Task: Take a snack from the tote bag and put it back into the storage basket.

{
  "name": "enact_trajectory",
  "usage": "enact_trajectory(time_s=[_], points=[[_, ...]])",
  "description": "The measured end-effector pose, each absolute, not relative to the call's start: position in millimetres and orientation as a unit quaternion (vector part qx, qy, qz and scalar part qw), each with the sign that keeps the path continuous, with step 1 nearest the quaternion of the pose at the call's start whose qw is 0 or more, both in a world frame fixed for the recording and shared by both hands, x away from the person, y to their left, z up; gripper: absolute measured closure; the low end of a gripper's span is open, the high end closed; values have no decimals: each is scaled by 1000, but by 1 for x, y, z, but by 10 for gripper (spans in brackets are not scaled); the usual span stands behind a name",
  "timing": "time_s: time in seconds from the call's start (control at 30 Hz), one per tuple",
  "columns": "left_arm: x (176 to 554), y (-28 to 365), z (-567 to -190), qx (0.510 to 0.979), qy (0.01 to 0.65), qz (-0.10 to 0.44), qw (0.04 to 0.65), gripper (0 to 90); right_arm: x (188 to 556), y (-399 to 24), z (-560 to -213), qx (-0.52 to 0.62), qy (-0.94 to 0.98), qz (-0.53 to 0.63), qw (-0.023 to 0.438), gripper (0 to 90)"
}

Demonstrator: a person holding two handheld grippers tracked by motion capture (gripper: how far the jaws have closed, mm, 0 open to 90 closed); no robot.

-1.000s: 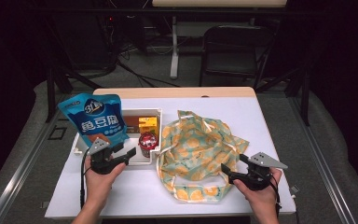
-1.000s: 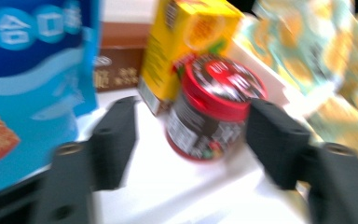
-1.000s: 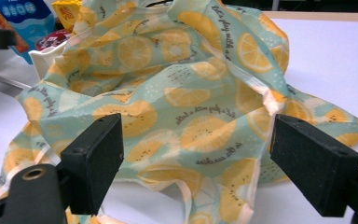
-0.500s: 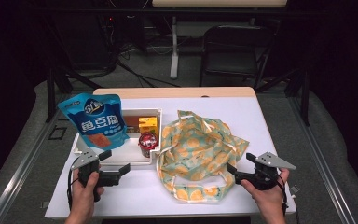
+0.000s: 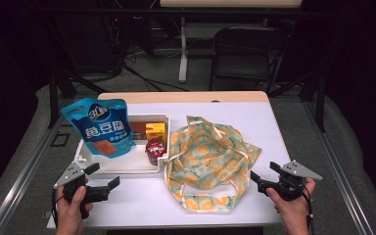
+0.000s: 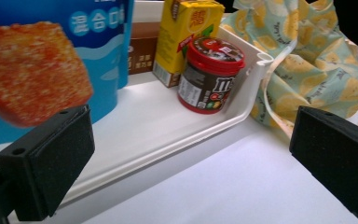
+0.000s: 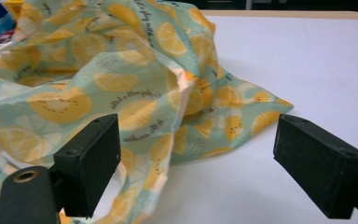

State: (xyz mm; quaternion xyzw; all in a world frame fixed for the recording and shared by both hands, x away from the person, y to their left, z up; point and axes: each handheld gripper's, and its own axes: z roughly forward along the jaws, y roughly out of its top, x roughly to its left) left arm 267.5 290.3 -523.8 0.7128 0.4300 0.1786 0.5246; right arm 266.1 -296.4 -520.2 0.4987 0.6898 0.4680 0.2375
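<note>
Two grippers hover over the near edge of the table (image 5: 293, 117), both with jaws wide apart and nothing between them; the left gripper's (image 5: 100, 182) have just been opening. The lemon-print cloth bag (image 5: 208, 159) lies crumpled at the middle, just left of the right gripper (image 5: 263, 177). The white tray (image 5: 127, 166) of snacks sits just beyond the left gripper.

You have one white tray (image 5: 92, 166) at ten o'clock, carrying four items: one blue snack pouch (image 5: 99, 128), one yellow drink carton (image 5: 155, 131), one brown box (image 5: 138, 130) and one red-lidded candy jar (image 5: 155, 151). One orange-print cloth bag (image 5: 210, 159) lies at centre.
</note>
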Motion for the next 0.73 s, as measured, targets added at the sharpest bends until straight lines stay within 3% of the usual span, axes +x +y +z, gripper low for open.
enact_trajectory(time_s=[0.73], points=[[266,302,-531,717,446,189,501,2,267,-322,-529,528,677,452,243,126]])
